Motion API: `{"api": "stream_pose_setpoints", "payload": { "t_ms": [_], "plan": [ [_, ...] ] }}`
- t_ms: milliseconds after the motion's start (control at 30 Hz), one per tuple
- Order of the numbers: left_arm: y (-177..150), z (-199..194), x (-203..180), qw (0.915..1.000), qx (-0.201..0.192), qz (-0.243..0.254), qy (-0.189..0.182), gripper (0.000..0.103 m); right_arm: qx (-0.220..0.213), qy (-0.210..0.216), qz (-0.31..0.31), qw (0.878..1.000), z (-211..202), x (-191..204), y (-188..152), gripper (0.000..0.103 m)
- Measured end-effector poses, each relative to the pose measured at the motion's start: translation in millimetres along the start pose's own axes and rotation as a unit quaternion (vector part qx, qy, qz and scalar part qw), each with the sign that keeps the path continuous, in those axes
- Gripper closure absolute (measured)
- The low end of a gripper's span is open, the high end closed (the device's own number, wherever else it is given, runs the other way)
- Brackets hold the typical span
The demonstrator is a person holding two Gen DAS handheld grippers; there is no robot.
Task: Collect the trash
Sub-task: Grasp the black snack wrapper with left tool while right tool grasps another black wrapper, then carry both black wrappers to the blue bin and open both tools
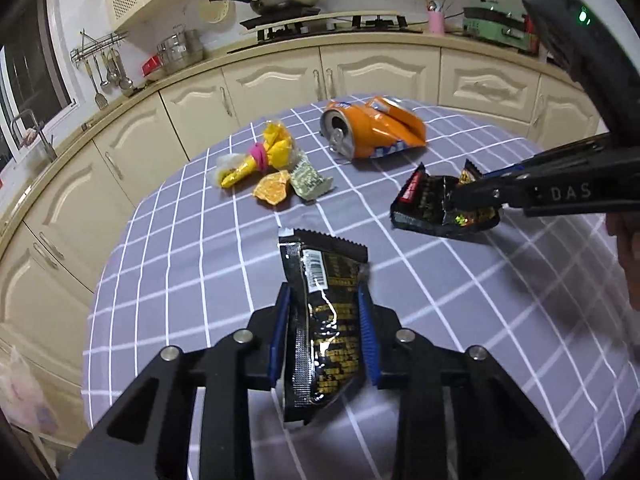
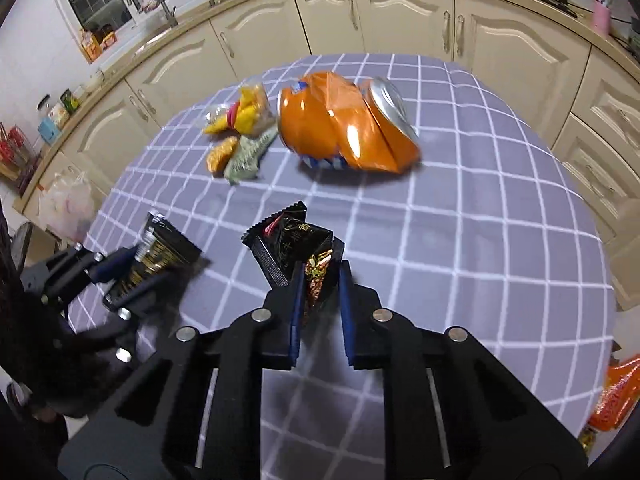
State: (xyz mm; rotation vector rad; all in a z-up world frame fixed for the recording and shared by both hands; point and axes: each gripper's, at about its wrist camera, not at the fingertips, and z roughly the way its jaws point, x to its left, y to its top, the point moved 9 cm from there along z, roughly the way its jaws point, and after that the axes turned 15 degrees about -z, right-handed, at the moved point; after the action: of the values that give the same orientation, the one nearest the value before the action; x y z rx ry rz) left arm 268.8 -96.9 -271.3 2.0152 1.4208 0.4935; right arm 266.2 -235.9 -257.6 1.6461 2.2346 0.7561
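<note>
My left gripper (image 1: 324, 292) is shut on a black snack wrapper with gold print (image 1: 326, 300), held above the checked tablecloth (image 1: 180, 280); it also shows in the right wrist view (image 2: 160, 256). My right gripper (image 2: 320, 270) is shut on a second black wrapper (image 2: 292, 248), seen from the left wrist view (image 1: 436, 204) at the right. A crushed orange can (image 1: 372, 128) lies further back on the table, large in the right wrist view (image 2: 340, 124). A yellow wrapper bundle with a pink band (image 1: 260, 156) and small orange and green scraps (image 1: 292, 184) lie left of the can.
Cream kitchen cabinets (image 1: 280, 80) curve round the table's far side, with a stove and pan (image 1: 288, 0) on the counter. A white plastic bag (image 2: 68, 200) sits on the floor at the left. An orange packet (image 2: 612, 396) lies at the right edge.
</note>
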Motion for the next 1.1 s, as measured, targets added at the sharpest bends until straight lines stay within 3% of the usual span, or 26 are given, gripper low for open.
{"api": "stream_pose_setpoints", "payload": {
  "t_ms": [33, 67, 133, 267, 300, 367, 433, 733, 1100],
  "plan": [
    [-2, -2, -1, 1.0000, 0.000, -0.003, -0.006, 0.072, -0.001, 0.007, -0.001, 1.000, -1, 2, -1, 0.070],
    [-4, -6, -3, 0.9999, -0.003, -0.006, -0.010, 0.069, -0.007, 0.008, -0.003, 1.000, -1, 4, 0, 0.046],
    [-4, -10, -4, 0.9999, -0.009, -0.003, -0.006, 0.066, -0.014, 0.001, -0.011, 1.000, -2, 6, 3, 0.039],
    [-4, -4, -7, 1.0000, -0.004, -0.006, 0.006, 0.061, -0.016, -0.009, -0.027, 0.999, 12, 12, 13, 0.040],
    [-5, -1, -7, 1.0000, 0.000, -0.006, 0.007, 0.061, -0.009, -0.016, -0.038, 0.999, 18, 14, 13, 0.047],
    [-3, 0, -7, 0.9999, 0.001, -0.011, 0.009, 0.067, -0.007, -0.038, -0.055, 0.998, 18, 14, 12, 0.071],
    [-2, -2, -7, 0.9999, 0.002, -0.017, 0.001, 0.077, -0.011, -0.016, -0.038, 0.999, 12, 15, 8, 0.077],
    [-5, -21, -29, 0.9977, -0.001, -0.029, -0.062, 0.082, -0.037, -0.012, 0.016, 0.999, -19, -13, -12, 0.079],
    [40, -33, -97, 0.9912, -0.028, -0.037, -0.124, 0.082, -0.095, -0.052, 0.087, 0.990, -88, -74, -31, 0.079]
  ]
}}
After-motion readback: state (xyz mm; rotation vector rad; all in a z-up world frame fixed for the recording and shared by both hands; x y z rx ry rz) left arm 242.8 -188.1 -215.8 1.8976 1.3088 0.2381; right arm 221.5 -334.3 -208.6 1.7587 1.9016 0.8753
